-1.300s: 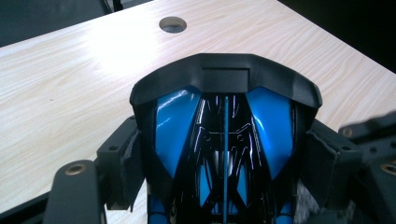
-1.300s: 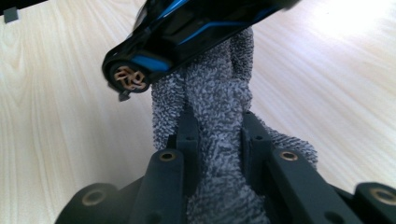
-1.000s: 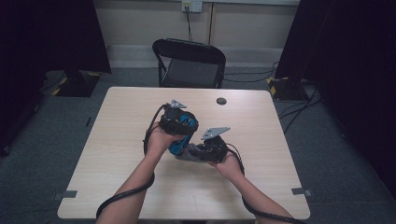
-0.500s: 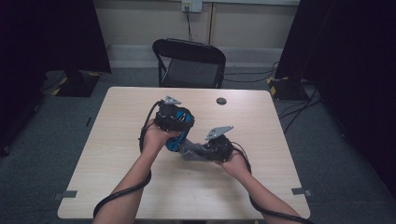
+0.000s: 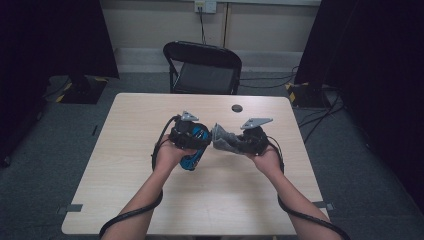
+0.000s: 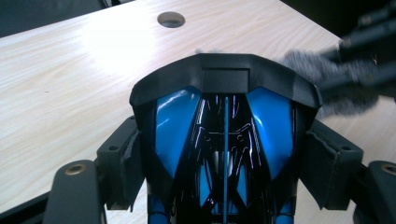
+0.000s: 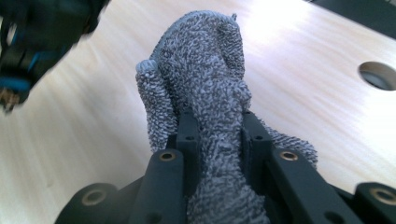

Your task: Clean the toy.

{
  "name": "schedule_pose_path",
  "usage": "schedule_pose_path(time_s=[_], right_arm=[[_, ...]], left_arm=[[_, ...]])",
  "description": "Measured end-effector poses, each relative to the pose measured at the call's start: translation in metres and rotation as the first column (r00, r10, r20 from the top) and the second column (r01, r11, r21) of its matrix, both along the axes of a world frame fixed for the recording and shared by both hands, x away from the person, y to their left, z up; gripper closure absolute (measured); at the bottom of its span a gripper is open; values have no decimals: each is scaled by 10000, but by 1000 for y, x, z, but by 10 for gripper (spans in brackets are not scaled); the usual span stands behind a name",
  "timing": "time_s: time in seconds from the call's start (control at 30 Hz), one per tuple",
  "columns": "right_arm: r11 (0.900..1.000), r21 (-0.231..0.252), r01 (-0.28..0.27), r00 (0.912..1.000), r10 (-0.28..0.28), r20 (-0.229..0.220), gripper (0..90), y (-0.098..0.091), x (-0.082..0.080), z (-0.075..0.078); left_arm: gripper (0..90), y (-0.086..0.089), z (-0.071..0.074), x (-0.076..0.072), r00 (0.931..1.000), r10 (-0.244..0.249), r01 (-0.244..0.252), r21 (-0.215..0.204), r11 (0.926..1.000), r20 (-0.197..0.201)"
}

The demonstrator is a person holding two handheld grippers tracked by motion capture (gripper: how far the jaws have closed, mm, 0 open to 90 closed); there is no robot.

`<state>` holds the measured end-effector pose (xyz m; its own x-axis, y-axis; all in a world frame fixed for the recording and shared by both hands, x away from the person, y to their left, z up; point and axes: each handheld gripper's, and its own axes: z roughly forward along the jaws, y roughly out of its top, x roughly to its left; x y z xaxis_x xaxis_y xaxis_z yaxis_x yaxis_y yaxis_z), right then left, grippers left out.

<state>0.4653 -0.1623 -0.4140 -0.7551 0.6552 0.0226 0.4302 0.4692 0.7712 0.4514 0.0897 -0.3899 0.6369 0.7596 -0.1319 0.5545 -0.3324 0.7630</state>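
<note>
Blue and black object (image 6: 224, 140): I am gripping it in my left gripper (image 5: 192, 142), jaws pressing on its two sides, above the table (image 5: 125, 165).
Grey cloth (image 7: 205, 93): I am pinching it in my right gripper (image 5: 235, 142), jaws squeezing tight on the terry fabric; its free end is sticking out just beside the blue and black object.
Round hole (image 5: 237, 108): sitting in the tabletop beyond both grippers.
Chair (image 5: 202, 67): standing behind the table's far edge.
</note>
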Motion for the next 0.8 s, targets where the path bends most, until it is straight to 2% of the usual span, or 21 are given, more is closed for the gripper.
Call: schedule_pose_path(time_s=[0.2, 0.37, 0.53, 0.67, 0.8], right_arm=[[9989, 182, 436, 9989, -439, 169, 742, -2, 9, 10], [9976, 336, 608, 9978, -616, 236, 742, 4, 14, 17], [9986, 480, 238, 9994, -250, 242, 742, 16, 11, 20], [9980, 614, -146, 9996, 132, 231, 742, 25, 6, 19], [9966, 799, -212, 9998, 206, 78, 742, 27, 4, 15]], left_arm=[[256, -9, -7, -4, 9992, -381, 383, 246, 9990, -95], [257, -17, -9, -9, 9979, -639, 641, 239, 9977, -92], [256, -23, -12, -9, 9973, -721, 724, 264, 9970, -131], [256, -23, -13, -7, 9984, -549, 552, 216, 9982, -122], [256, -20, -12, -7, 9989, -468, 470, 241, 9986, -98]])
